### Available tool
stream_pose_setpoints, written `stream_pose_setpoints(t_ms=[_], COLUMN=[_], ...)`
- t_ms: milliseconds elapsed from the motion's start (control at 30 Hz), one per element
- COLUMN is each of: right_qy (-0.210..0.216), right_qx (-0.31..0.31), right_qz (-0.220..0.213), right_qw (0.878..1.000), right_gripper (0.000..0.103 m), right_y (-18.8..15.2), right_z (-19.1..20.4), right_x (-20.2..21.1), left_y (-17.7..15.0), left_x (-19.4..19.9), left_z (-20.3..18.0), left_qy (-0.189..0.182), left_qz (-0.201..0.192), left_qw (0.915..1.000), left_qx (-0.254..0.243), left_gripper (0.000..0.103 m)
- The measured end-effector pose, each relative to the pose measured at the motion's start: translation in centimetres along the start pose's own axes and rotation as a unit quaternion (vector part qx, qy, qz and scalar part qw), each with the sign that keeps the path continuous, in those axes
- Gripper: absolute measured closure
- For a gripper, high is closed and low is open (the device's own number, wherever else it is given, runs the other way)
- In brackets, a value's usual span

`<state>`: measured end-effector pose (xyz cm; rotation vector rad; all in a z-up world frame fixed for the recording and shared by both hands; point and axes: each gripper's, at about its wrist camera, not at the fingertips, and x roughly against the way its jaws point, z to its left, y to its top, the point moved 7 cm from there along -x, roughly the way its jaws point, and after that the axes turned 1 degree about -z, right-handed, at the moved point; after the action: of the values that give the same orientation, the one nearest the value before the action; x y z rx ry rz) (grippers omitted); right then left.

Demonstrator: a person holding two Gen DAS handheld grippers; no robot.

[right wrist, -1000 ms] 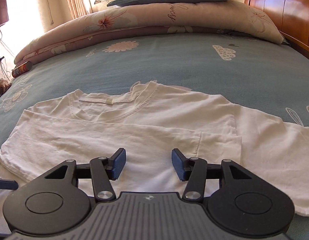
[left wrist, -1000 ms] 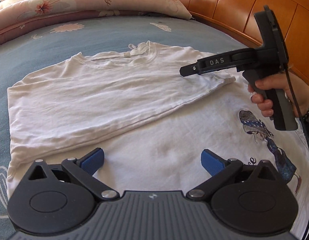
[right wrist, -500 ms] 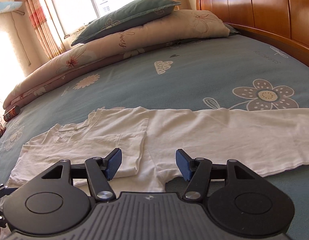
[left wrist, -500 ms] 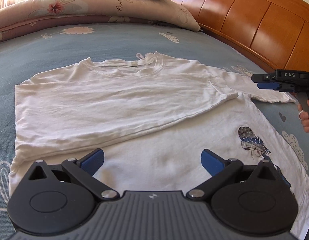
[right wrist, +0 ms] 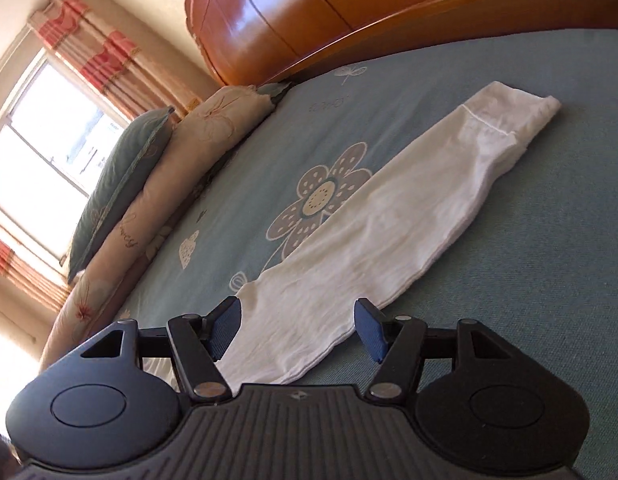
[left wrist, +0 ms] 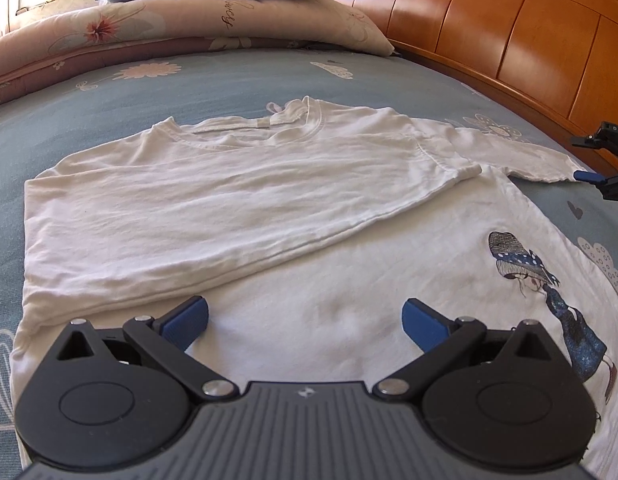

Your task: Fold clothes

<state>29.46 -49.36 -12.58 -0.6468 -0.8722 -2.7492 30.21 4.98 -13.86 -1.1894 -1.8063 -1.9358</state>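
Sleeve [right wrist: 389, 216] of white shirt [left wrist: 237, 200] lying flat on the bed [right wrist: 489, 80], long axis running away from the right gripper [right wrist: 297, 328], cuff farthest. Jaws apart, empty, seemingly above the fabric. Left gripper [left wrist: 305, 320], jaws wide apart, hovers over the shirt body, farther from the sleeve.

Daylight floods in through the window [right wrist: 41, 136], which is blown out to white. Glare streaks the glossy wooden headboard [right wrist: 269, 20]. Both fisheye views bend strongly at their edges, and the right wrist view is slightly soft and tilted.
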Motion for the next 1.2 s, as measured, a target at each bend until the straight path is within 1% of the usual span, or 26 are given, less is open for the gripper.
stream_pose_setpoints(t_ms=[67, 167, 267, 433, 533, 767, 900, 1033, 1067, 1100, 1133, 1200], right_qy=[-0.008, -0.027, -0.025, -0.013, -0.013, -0.026, -0.048, -0.071, -0.082, -0.093, -0.106, -0.125], right_qx=[-0.044, -0.087, -0.113, -0.13, -0.128, -0.101, -0.076, -0.031, -0.018, -0.006, 0.004, 0.01], right_qz=[-0.021, -0.047, -0.056, -0.068, -0.07, -0.085, -0.1, -0.097, -0.096, -0.094, -0.094, -0.096], right_qw=[0.999, 0.995, 0.992, 0.989, 0.989, 0.991, 0.991, 0.992, 0.992, 0.991, 0.99, 0.988], right_gripper=[0.035, 0.033, 0.032, 0.032, 0.032, 0.032, 0.032, 0.033, 0.037, 0.044, 0.048, 0.064], right_y=[1.3, 3.0, 4.1, 5.4, 6.0, 7.8, 8.8, 9.1, 8.9, 8.8, 8.6, 8.3], right_z=[-2.3, -5.1, -7.0, -7.9, -7.8, -7.6, -7.7, -7.0, -7.0, -7.0, -7.1, -7.4], right_x=[0.5, 1.0, 0.6, -0.5, -1.3, -3.3, -4.1, -5.0, -4.9, -4.7, -4.5, -4.2], left_y=[0.1, -0.1, -0.1, 0.2, 0.2, 0.1, 0.0, 0.0, 0.0, 0.0, -0.1, -0.1], left_x=[0.1, -0.1, -0.2, -0.3, -0.2, -0.3, -0.4, -0.4, -0.4, -0.4, -0.4, -0.4], left_z=[-0.2, -0.4, -0.5, 0.0, 0.1, -0.1, -0.1, 0.0, 0.0, 0.0, 0.0, 0.0], left_qy=[0.003, 0.004, 0.008, -0.002, -0.007, -0.003, -0.002, -0.001, -0.001, -0.001, -0.001, -0.001], left_qz=[0.008, 0.005, 0.002, 0.0, -0.002, -0.004, -0.005, -0.008, -0.008, -0.008, -0.008, -0.008], left_qw=[0.9999, 0.9998, 0.9997, 1.0, 1.0, 0.9999, 0.9998, 0.9997, 0.9997, 0.9997, 0.9997, 0.9997], left_qx=[-0.006, -0.017, -0.023, -0.006, -0.002, -0.013, -0.017, -0.021, -0.022, -0.022, -0.022, -0.023], left_gripper=[0.001, 0.001, 0.001, 0.001, 0.001, 0.001, 0.001, 0.001, 0.001, 0.001, 0.001, 0.001])
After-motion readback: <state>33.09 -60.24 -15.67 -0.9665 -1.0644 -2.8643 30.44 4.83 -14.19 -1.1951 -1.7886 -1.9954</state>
